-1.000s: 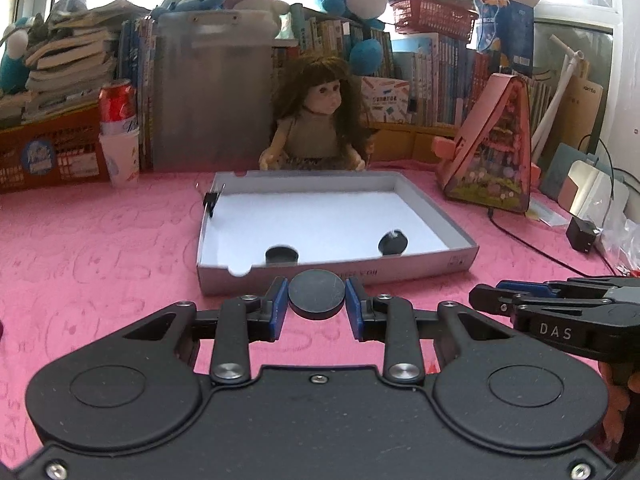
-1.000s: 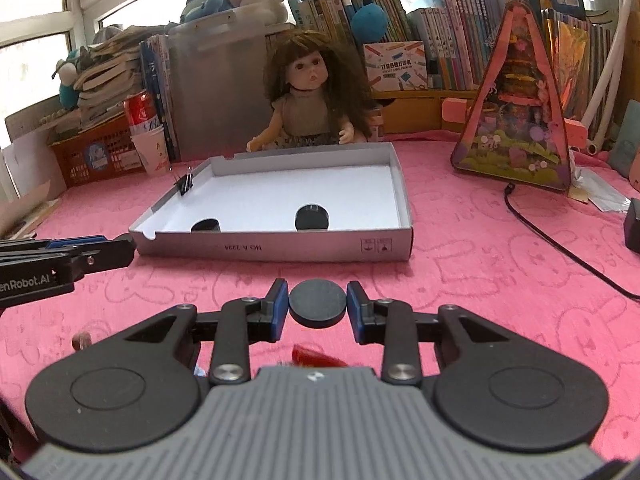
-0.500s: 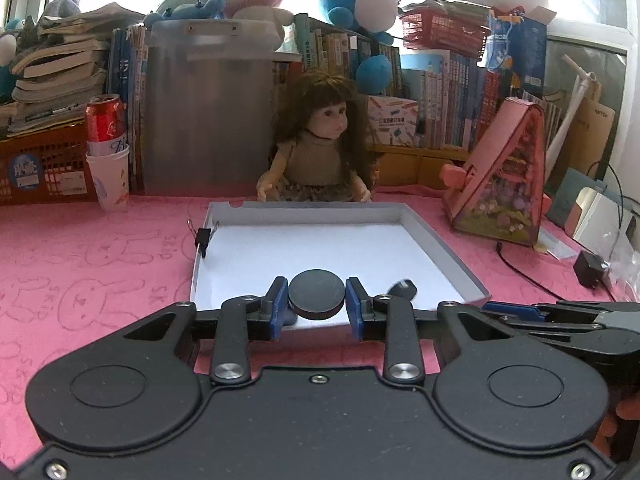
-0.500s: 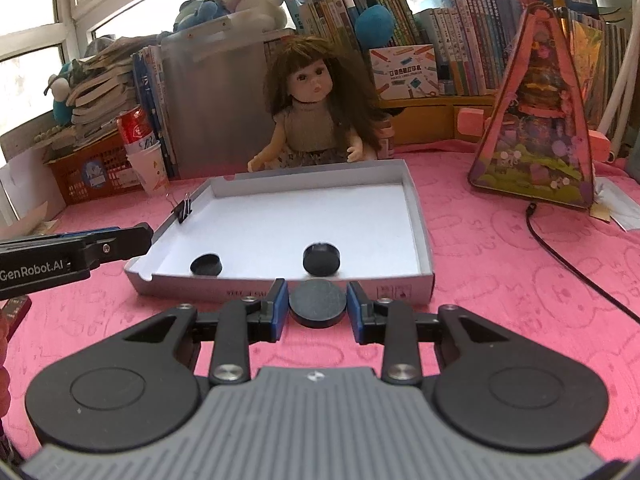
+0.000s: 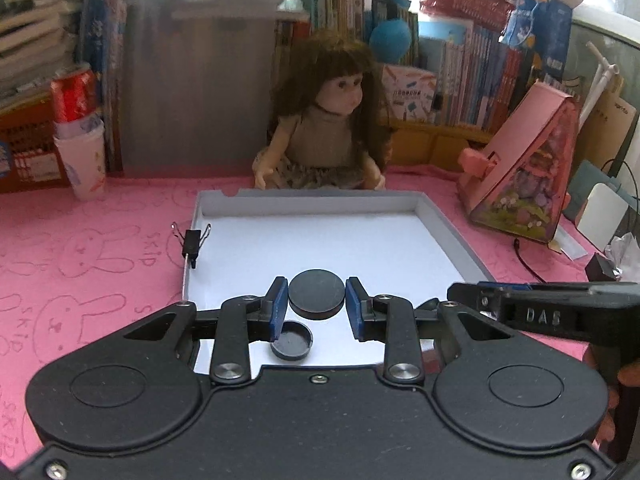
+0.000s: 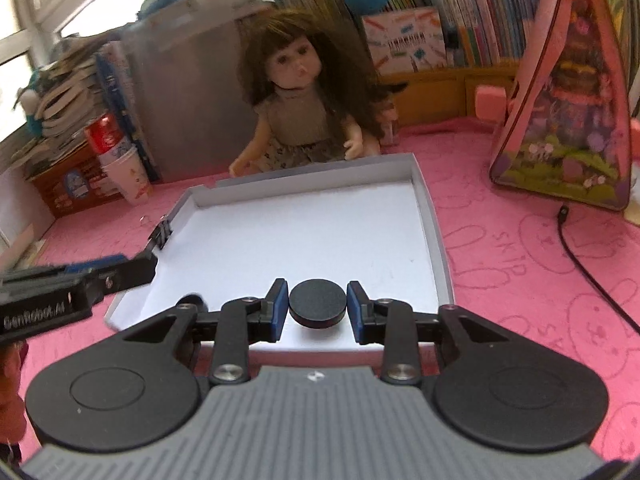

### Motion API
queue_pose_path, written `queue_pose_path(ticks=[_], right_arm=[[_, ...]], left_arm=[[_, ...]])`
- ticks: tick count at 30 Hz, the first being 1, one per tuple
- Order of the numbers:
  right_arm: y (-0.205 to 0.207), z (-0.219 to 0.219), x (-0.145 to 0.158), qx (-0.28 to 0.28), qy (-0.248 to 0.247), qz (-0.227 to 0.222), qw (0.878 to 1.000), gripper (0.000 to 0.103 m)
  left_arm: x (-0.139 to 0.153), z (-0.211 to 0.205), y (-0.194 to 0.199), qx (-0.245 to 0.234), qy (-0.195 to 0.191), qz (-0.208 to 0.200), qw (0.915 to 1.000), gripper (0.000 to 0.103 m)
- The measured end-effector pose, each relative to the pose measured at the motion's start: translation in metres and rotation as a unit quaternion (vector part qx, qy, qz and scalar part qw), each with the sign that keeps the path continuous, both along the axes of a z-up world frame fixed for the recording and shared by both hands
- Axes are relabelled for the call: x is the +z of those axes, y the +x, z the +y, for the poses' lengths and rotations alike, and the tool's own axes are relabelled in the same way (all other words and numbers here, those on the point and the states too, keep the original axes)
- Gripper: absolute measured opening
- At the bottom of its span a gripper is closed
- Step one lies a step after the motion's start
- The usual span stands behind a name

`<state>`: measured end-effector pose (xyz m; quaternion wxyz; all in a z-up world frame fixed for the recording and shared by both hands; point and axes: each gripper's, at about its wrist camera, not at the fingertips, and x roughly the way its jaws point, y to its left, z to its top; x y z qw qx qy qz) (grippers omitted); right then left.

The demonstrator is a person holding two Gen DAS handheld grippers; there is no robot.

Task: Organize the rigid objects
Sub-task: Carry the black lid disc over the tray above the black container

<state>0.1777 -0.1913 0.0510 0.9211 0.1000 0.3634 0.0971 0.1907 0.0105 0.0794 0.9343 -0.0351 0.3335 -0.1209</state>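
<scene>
A flat black disc (image 5: 317, 291) sits pinched between the blue pads of my left gripper (image 5: 317, 305), above the near part of the white tray (image 5: 452, 236). Under it, on the tray floor, lies a black round cap (image 5: 291, 345). My right gripper (image 6: 317, 314) is shut on a second black disc (image 6: 317, 303), also over the tray's (image 6: 434, 232) near end. Another dark disc (image 6: 191, 300) in the tray peeks out behind its left finger. Each gripper shows sideways in the other's view: the right gripper (image 5: 464, 294), the left gripper (image 6: 146, 268).
A black binder clip (image 5: 192, 242) grips the tray's left wall. A doll (image 5: 324, 136) sits just behind the tray. A pink toy house (image 5: 528, 176) and a black cable (image 6: 580, 256) are on the right, a paper cup with a red can (image 5: 80, 136) on the left.
Both grippers have moved forward with their discs, from in front of the tray's near wall to above its floor. The doll and tray loom larger; grips unchanged.
</scene>
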Motion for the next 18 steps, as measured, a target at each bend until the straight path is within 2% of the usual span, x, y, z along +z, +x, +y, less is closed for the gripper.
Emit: queue_pose_path(ticks=[5, 9, 18], right_arm=[[0.032, -0.001, 0.003, -0.009, 0.009, 0.03, 0.999, 0.037], [0.047, 0.004, -0.001, -0.011, 0.003, 0.047, 0.999, 0.037], [0.063, 0.017, -0.022, -0.01, -0.02, 0.068, 0.997, 0.037]], left_arm=[[-0.004, 0.002, 0.032, 0.005, -0.005, 0.033, 0.9994, 0.029], [-0.015, -0.004, 0.05, 0.017, 0.014, 0.047, 0.9987, 0.029], [-0.045, -0.005, 0.067, 0.035, 0.029, 0.069, 0.9966, 0.029]])
